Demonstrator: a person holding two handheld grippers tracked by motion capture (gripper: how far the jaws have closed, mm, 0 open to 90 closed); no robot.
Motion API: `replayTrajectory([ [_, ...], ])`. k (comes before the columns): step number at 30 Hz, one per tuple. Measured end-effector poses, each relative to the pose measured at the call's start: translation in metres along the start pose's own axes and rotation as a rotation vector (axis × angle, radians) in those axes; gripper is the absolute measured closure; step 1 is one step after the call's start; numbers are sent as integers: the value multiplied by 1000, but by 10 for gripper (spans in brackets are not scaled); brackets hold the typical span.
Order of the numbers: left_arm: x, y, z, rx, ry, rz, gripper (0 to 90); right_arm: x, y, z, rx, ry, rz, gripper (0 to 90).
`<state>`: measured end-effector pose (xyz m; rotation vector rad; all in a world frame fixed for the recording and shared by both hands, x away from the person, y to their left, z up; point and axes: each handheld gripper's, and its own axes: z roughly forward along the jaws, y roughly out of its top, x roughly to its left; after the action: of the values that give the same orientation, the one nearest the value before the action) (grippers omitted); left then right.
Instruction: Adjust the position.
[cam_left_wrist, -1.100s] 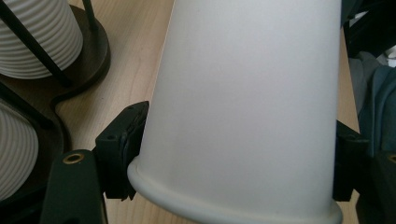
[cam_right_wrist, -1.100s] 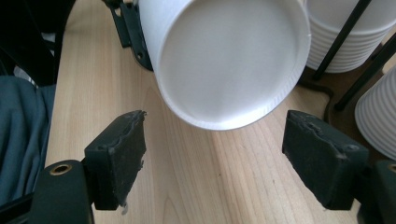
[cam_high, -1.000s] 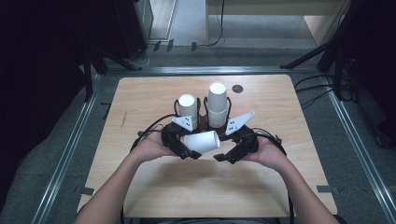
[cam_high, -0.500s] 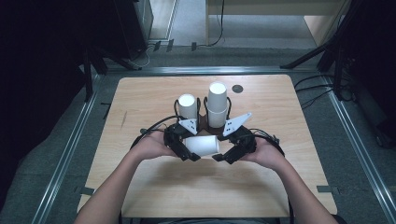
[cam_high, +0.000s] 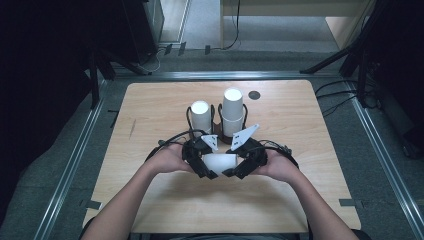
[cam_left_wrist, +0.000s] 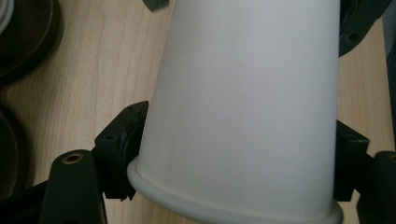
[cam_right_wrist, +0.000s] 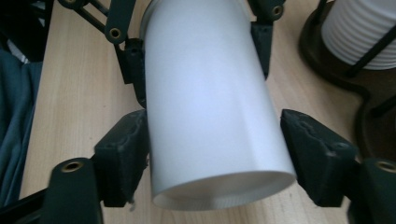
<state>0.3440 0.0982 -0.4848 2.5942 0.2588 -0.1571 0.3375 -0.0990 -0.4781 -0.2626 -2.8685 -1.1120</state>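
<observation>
A white paper cup (cam_high: 219, 162) lies on its side in the air just above the wooden table (cam_high: 150, 105), between both hands. My left gripper (cam_high: 206, 166) is shut on the cup's rim end; in the left gripper view both pads (cam_left_wrist: 122, 140) press on the cup (cam_left_wrist: 243, 102) near its rolled rim. My right gripper (cam_high: 236, 167) comes from the other side at the base end. Its jaws have just been closing, and in the right gripper view the pads (cam_right_wrist: 126, 149) now sit against the cup (cam_right_wrist: 210, 102) on both sides.
Two stacks of white cups (cam_high: 201, 114) (cam_high: 233, 107) stand in black wire holders just behind the hands. A small dark disc (cam_high: 254, 94) lies farther back. The ribbed stack (cam_right_wrist: 359, 32) sits at the right gripper view's upper right. Bare wood lies to either side.
Both hands and the cup have drifted slightly toward the near edge, and the cup has turned more level. The right jaws have closed in on the cup's base end.
</observation>
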Motion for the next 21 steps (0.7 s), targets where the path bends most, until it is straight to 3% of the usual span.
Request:
replayTrajectory([
  [3, -1, 0, 1, 5, 5, 8, 234, 1, 1, 2, 23, 22, 17, 307],
  [8, -4, -3, -1, -22, 19, 10, 205, 3, 4, 1, 35, 26, -8, 324],
  [11, -6, -4, -2, -58, 20, 1, 142, 3, 4, -3, 14, 29, -2, 323],
  [12, -7, -4, -3, -65, 40, 6, 117, 2, 4, -5, 5, 27, -1, 323],
  [21, -6, -7, -14, -163, 73, -28, 77, 1, 2, -16, -51, 32, -9, 320],
])
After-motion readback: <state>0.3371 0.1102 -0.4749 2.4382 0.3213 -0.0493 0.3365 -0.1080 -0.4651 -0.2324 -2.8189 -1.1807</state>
